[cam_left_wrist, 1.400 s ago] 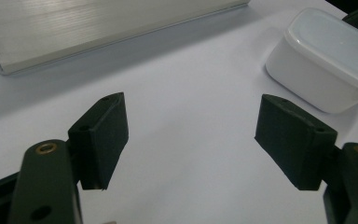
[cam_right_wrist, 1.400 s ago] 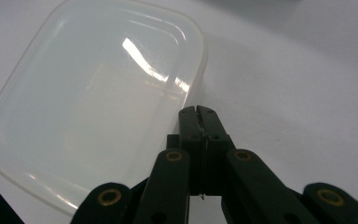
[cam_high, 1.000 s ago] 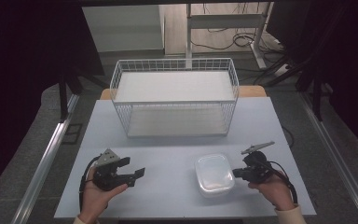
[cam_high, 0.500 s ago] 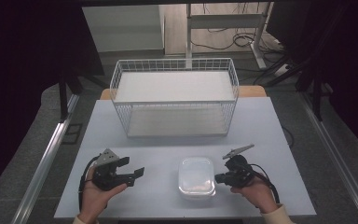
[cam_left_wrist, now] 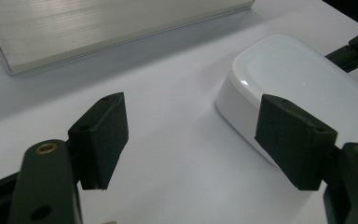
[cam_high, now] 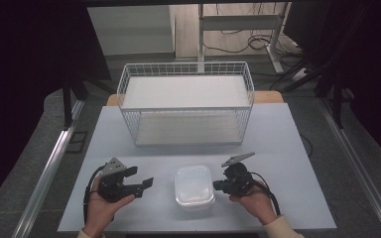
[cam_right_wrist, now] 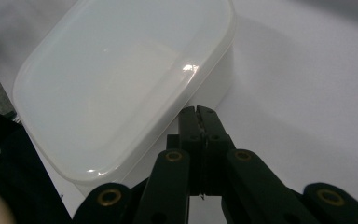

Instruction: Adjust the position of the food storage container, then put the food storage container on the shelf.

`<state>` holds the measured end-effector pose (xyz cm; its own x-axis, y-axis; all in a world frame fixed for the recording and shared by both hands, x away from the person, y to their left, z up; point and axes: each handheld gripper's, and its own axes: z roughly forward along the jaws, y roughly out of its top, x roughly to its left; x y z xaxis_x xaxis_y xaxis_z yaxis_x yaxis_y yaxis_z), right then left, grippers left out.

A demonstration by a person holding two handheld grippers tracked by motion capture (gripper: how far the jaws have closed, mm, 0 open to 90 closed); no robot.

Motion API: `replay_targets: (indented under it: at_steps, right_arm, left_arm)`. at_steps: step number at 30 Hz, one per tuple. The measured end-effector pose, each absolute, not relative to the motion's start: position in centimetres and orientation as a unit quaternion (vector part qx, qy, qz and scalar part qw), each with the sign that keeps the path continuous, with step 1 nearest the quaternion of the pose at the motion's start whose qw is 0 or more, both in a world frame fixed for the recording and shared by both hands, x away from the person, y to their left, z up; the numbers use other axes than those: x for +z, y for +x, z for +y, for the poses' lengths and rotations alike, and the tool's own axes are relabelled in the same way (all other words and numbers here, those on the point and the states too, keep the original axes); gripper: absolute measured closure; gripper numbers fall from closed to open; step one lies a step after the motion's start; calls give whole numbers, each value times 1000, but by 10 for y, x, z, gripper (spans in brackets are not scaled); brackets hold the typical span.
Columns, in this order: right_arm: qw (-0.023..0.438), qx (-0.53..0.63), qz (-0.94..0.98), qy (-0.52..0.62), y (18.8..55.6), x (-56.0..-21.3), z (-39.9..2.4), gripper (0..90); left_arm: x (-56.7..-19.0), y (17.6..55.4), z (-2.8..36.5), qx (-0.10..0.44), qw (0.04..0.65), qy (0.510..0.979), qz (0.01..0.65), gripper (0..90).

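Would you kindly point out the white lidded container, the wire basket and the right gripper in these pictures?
white lidded container [cam_high: 194, 184]: high view, middle of its lid.
wire basket [cam_high: 186, 109]: high view, front top rim.
right gripper [cam_right_wrist: 199, 112]: right gripper view, tips of its closed jaws, at the container's side.

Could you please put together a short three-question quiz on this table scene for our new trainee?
1. True or false: the right gripper has its jaws shut, tips at the side of the white lidded container.
2. Which gripper has its jaws open? A) left gripper B) right gripper C) both
3. What stands at the far side of the table, behind the container?

Key
1. True; the right gripper view shows the jaws pressed together beside the container's wall.
2. A; nothing lies between its jaws.
3. A white wire basket, with no items visible inside.
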<state>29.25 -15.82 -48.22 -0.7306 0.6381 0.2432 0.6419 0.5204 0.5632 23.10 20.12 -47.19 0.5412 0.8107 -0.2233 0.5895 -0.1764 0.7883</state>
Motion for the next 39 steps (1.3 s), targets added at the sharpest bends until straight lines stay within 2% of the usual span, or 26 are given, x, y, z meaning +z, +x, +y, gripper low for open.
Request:
replay_targets:
  at_steps: [7,11,12,15,16,17,18,19,20,21,22,27,39]
  right_arm:
    - [4,-325,-875,-358,291,-485,-157,897]
    - [-24,-339,-868,-362,287,-476,-168,896]
    - [-47,-359,-859,-363,285,-471,-176,884]
    - [-58,-380,-847,-367,284,-468,-183,830]
    - [-80,-401,-833,-373,283,-465,-190,696]
    - [-80,-401,-833,-373,283,-465,-190,696]
    - [-87,-410,-828,-373,283,-465,-192,622]
    - [-93,-433,-814,-376,284,-463,-196,426]
    - [-89,-438,-812,-376,284,-463,-197,375]
    - [-89,-438,-812,-376,284,-463,-197,375]
    - [-86,-448,-809,-371,284,-463,-199,299]
    - [-102,-451,-809,-363,280,-462,-198,230]
    - [-75,-457,-802,-377,281,-460,-195,261]
  left_arm:
    - [-472,231,202,125,445,756,464,250]
    - [-471,231,205,127,447,753,466,250]
    - [-470,231,206,129,447,752,466,250]
    - [-470,231,207,129,448,749,470,251]
    - [-470,231,208,131,447,749,472,251]
    - [-470,231,208,131,447,749,472,252]
    - [-470,232,208,130,446,749,473,252]
    - [-470,232,208,130,446,748,473,251]
    - [-470,232,208,130,445,748,474,251]
    - [-470,232,208,130,445,748,474,252]
    - [-470,232,209,129,446,746,477,252]
    - [-469,232,211,129,446,743,481,251]
    - [-468,230,208,123,449,742,482,252]
